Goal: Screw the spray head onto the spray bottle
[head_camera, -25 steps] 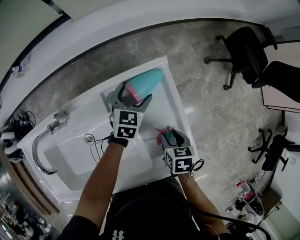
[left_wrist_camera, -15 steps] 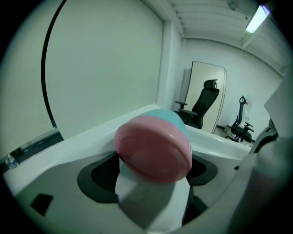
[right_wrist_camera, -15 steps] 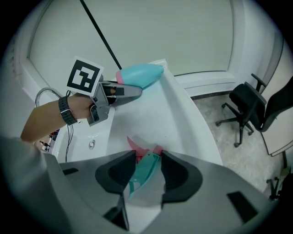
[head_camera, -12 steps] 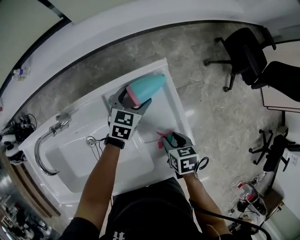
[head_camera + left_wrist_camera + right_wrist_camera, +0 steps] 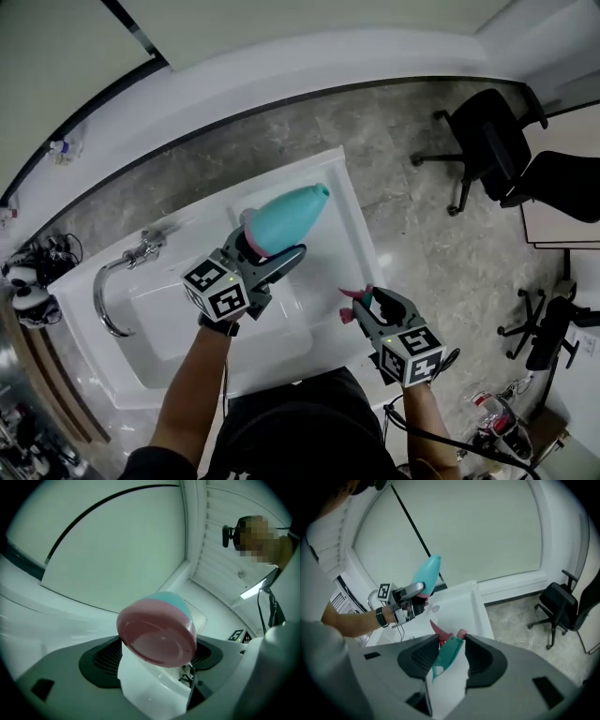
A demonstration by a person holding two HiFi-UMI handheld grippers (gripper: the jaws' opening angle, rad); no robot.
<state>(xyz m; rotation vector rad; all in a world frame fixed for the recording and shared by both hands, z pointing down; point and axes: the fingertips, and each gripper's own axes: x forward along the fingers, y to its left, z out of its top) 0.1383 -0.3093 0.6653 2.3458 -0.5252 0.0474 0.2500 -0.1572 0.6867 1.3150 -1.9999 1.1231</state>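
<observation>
Left gripper view, spray bottle [image 5: 157, 631], pink underside

An office-like workroom is indicated: sink [image 5: 169, 323] and tap [image 5: 141, 254] at nine o'clock, swivel chairs [image 5: 487, 141] at two.

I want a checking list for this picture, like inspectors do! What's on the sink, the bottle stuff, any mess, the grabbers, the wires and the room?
Surface: white sink with a faucet.
Job's things: teal spray bottle with a pink base, lifted and tilted, no head on it; spray head held apart from it.
Clutter: small items at the sink's left end, too small to name.
Grippers: left gripper shut on the spray bottle's base end; right gripper shut on the spray head.
Cables: black cable from the right gripper; wire tangle at the left.
Surroundings: stone-look floor, black office chairs.
</observation>
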